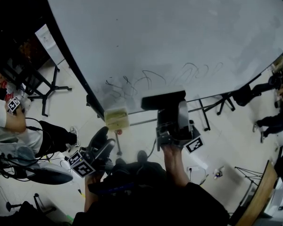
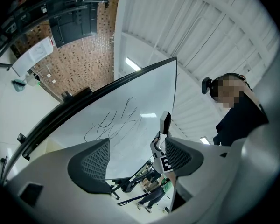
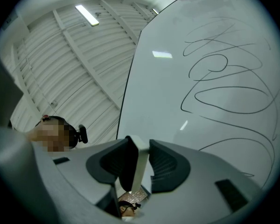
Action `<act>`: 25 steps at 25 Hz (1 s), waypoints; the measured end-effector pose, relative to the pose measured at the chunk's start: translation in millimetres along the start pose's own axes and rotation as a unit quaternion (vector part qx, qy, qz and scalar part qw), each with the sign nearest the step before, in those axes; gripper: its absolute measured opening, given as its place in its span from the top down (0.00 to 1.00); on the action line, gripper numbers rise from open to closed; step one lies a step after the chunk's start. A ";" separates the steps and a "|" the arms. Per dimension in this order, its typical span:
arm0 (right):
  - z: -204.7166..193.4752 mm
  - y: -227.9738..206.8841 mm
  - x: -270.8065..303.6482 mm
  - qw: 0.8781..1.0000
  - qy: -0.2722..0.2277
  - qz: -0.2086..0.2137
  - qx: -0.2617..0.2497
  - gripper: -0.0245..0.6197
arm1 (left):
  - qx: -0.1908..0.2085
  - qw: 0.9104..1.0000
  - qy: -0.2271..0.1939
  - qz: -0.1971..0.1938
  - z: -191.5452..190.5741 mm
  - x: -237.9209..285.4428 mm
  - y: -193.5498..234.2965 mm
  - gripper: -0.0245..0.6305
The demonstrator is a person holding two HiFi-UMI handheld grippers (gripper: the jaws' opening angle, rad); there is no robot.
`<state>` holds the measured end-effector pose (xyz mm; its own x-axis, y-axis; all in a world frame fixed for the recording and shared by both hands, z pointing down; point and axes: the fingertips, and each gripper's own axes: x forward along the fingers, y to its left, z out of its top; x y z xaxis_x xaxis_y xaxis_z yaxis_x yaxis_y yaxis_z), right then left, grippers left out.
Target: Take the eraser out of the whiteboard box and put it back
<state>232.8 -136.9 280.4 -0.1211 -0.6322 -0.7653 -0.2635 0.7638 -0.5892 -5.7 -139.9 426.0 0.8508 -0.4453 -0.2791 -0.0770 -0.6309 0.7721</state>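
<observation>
**Getting the eraser back into its box**

Our right claw (image 3: 139, 146) is pinching the eraser (image 1: 163, 99) edge-on between its pads. The dark block stands out past the tips, up by the lower part of the whiteboard (image 1: 179, 36), near the scribbles (image 3: 224, 78). We cannot tell whether it touches the board. Our left claw (image 2: 137, 146) hangs spread with nothing between its jaws, low and to the left of the right one.

The whiteboard box (image 1: 117, 118) sits left of the right claw and a little below the eraser, at the board's lower edge.

We judge the eraser is out, so the return is the step in hand. To do it well we should:

- hold the pinch firm
- carry the eraser leftwards over the box's top
- line its long side up with the box and lower it in
- only then let the pads part

The grip looks narrow, so a twist could let the eraser slip.
</observation>
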 end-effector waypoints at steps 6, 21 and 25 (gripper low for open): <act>-12.1 -1.3 3.8 0.999 0.028 -0.001 -0.028 0.71 | -0.004 1.000 -0.005 0.005 0.7 -5.4 2.3 0.40; -50.9 -18.8 7.3 0.988 0.115 -0.014 -0.099 0.71 | -0.007 1.000 -0.012 0.017 3.2 -15.2 6.9 0.40; -59.6 -21.0 7.0 0.983 0.136 -0.014 -0.120 0.71 | -0.008 1.000 -0.015 0.020 3.8 -17.8 8.8 0.40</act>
<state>180.5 -165.2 302.9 -0.3540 -0.6893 -0.6321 -0.4854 0.7131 -0.5058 -23.5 -140.0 435.7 0.8314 -0.4883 -0.2653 -0.1015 -0.6027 0.7915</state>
